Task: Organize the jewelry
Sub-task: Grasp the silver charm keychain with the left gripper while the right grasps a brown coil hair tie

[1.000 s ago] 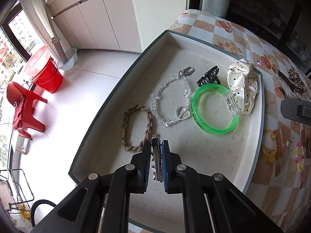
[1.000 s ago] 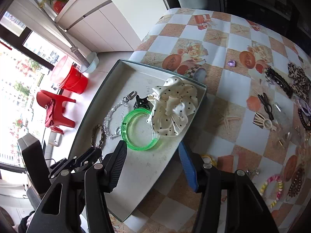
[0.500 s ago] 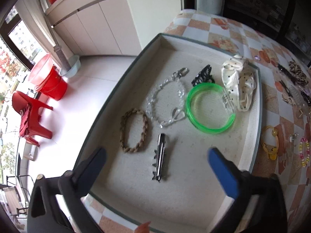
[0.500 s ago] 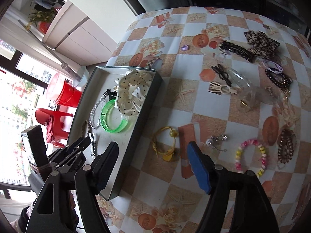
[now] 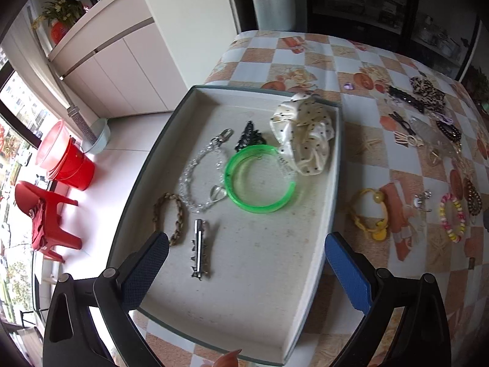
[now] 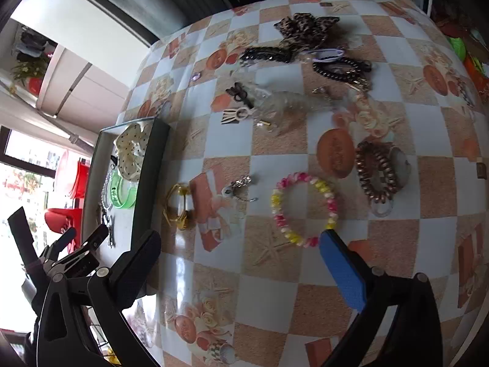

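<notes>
The tray (image 5: 331, 165) is seen whole only from the left wrist view, with its near edge partly covered by the left gripper (image 5: 246, 263), whose fingers are spread wide and hold nothing; in the right wrist view the tray (image 6: 152, 165) is seen edge-on at the left edge of the table (image 6: 397, 238), so most of its floor is hidden behind its dark wall. Inside it, the spiked hair clip (image 5: 199, 249) lies near the tray's near-left corner, just beside the braided bracelet (image 5: 169, 217); the clear bead chain (image 5: 201, 177), the green bangle (image 5: 259, 180) and the dotted scrunchie (image 5: 304, 134) are ranged toward the far-right corner; a small black claw clip (image 5: 249, 137) is partly covered by the bangle's far rim. The right gripper (image 6: 240, 249) is held spread above the tablecloth with nothing between its fingers. Only the right wrist view gives the loose pieces plainly: the pink and yellow bead bracelet (image 6: 305, 208) close to the blue pad, the brown coil tie (image 6: 377, 171), the yellow band (image 6: 178, 206) just outside the tray wall, the leopard scrunchie (image 6: 305, 29) toward the far edge; a clear item at the table's middle is blurred and cannot be made out.
</notes>
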A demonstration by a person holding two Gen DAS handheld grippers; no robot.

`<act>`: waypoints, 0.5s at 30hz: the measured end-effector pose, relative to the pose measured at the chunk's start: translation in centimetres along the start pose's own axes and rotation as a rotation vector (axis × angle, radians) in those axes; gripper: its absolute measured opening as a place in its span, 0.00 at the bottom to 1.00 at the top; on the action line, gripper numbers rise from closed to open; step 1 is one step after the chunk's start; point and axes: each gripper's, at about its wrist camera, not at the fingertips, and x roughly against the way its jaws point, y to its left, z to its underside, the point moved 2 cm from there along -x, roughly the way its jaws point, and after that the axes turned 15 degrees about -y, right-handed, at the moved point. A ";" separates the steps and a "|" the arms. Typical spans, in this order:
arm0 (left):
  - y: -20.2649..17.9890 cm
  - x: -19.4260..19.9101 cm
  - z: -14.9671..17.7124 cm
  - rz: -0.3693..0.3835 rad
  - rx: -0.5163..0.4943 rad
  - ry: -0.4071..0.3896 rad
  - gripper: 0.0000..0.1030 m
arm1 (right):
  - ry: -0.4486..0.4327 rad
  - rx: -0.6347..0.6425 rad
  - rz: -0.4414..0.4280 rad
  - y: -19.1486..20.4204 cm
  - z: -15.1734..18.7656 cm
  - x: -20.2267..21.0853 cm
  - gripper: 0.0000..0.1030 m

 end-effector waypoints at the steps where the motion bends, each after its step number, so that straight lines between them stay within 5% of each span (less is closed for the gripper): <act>1: -0.8 0.3 -0.2 0.012 -0.009 -0.004 1.00 | -0.004 -0.011 0.005 -0.6 0.0 0.3 1.00; 15: -10.6 0.8 -1.3 0.193 -0.151 -0.014 1.00 | -0.018 -0.040 0.101 -6.3 0.0 2.6 1.00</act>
